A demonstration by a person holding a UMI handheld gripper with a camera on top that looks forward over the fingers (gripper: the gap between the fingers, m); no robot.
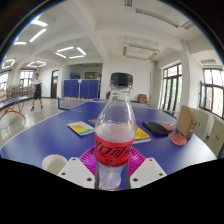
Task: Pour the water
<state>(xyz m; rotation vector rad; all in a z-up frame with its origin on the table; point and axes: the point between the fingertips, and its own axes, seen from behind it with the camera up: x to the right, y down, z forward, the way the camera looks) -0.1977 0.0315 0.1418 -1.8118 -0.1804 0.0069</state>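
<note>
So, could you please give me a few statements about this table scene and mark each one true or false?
1. The bottle stands upright between the gripper fingers. True.
2. The bottle's cap is off. False: a black cap is on it.
3. The bottle's label is red. True.
4. The table is green. False: it is blue.
5. A book lies on the table beyond the bottle. True.
6. The room's ceiling lights are off. False: the panels are lit.
</note>
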